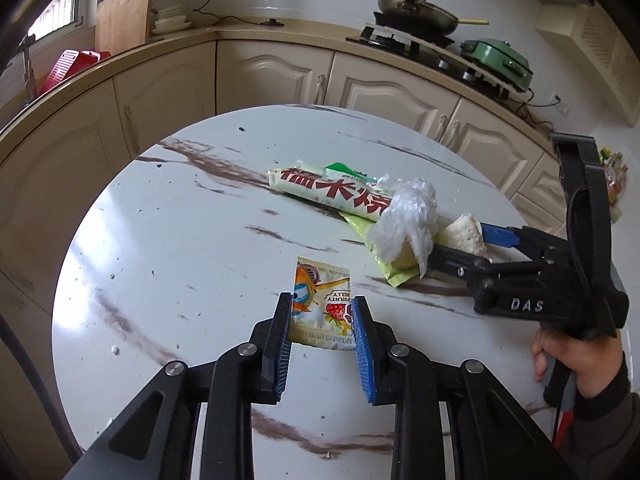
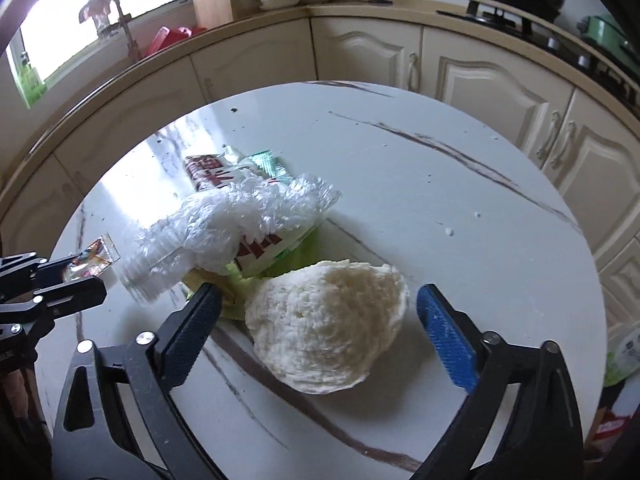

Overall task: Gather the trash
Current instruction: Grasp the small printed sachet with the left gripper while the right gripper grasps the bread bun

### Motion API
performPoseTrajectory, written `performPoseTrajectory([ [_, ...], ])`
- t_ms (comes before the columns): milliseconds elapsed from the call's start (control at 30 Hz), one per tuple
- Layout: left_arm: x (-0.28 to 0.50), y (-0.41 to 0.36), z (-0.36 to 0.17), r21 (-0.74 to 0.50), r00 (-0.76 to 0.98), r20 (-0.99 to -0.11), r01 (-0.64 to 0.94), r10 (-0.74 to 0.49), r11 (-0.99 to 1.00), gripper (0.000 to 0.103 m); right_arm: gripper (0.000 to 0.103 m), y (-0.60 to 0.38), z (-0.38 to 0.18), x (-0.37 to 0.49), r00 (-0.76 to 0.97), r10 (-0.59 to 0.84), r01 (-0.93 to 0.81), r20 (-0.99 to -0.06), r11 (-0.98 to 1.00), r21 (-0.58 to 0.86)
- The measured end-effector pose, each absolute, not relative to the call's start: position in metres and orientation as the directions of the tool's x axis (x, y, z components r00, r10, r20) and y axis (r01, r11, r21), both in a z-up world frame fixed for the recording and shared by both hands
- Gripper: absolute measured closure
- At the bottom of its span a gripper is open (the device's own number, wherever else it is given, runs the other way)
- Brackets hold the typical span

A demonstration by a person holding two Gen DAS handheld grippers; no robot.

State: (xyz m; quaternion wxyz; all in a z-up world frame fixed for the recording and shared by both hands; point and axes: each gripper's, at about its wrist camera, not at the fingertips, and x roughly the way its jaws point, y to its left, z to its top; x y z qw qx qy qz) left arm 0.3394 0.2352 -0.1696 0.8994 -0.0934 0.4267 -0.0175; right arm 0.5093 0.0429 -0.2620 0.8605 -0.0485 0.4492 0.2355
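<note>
On the round marble table, my left gripper is shut on a small fruit-jelly sachet, its pads pressing both side edges. The right wrist view shows the same gripper at the far left. My right gripper stands open around a white crumpled lump, with a gap on each side between pad and lump. Just beyond lie crumpled clear plastic, a long white wrapper with red characters and a yellow-green wrapper. A person's hand holds the right gripper.
Cream kitchen cupboards curve round behind the table. On the counter sit a hob with a wok, a green electric cooker, a wooden board and a red rack. Small crumbs dot the tabletop.
</note>
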Motion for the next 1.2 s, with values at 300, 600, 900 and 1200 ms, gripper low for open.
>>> performPoseTrajectory([
  [300, 0.342, 0.206, -0.155, -0.177, 0.651, -0.749, -0.021, -0.121, 0.984, 0.078, 0.037, 0.024, -0.255, 0.487, 0.488, 0.392, -0.451, -0.780, 0.878, 0.159],
  [600, 0.325, 0.155, -0.135, -0.158, 0.666, -0.732, 0.038, -0.143, 0.987, 0.078, 0.038, -0.009, -0.233, 0.434, 0.517, 0.455, -0.444, -0.725, 0.867, 0.227],
  [900, 0.329, 0.063, -0.120, -0.148, 0.669, -0.708, 0.176, -0.228, 0.973, 0.078, 0.038, -0.102, -0.188, 0.363, 0.631, 0.444, -0.373, -0.636, 0.893, 0.252],
  [1200, 0.354, -0.069, -0.125, -0.129, 0.603, -0.729, 0.344, -0.325, 0.930, 0.078, 0.038, -0.223, -0.185, 0.300, 0.722, 0.355, -0.221, -0.594, 0.932, 0.289],
])
